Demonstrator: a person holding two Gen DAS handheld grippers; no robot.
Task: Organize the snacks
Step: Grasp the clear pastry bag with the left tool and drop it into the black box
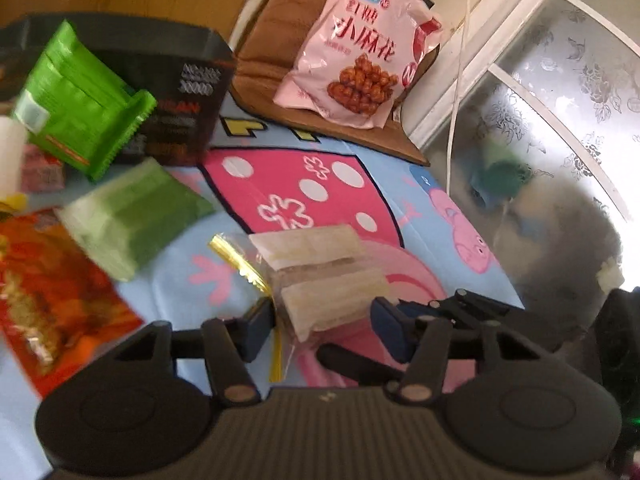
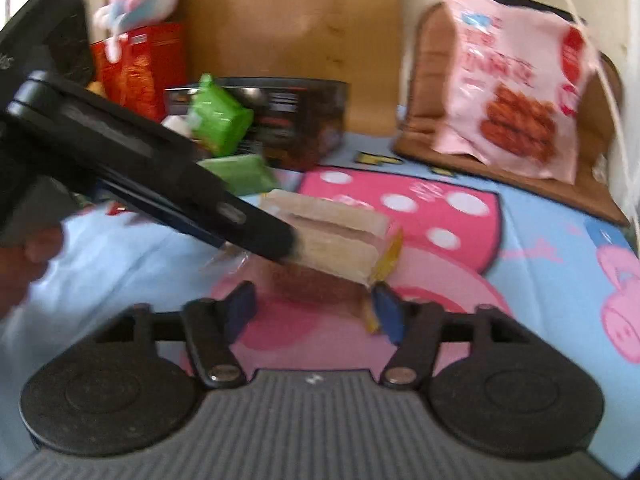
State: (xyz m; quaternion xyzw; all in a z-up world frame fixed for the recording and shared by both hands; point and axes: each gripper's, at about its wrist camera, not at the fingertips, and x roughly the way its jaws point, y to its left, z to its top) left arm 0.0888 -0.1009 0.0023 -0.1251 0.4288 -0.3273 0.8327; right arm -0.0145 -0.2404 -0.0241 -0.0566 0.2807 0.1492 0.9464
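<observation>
A clear-wrapped packet of pale wafers [image 1: 316,264] [image 2: 332,236] with a yellow seal lies on the cartoon bedsheet [image 1: 320,184]. My left gripper [image 1: 324,330] straddles it, and both blue pads look pressed against its sides. In the right wrist view a left finger [image 2: 248,220] reaches the packet from the left. My right gripper [image 2: 314,308] has the packet's near end between its pads: the right pad touches the yellow seal, the left pad stands slightly apart.
A pink snack bag [image 1: 360,52] [image 2: 516,92] leans on a brown cushion [image 1: 272,40]. Two green packets [image 1: 80,96] [image 1: 132,216] lie in front of a black box [image 1: 180,92], and a red bag [image 1: 52,288] lies nearer at the left. A frosted window [image 1: 560,80] and a white cord [image 1: 456,100] are at the right.
</observation>
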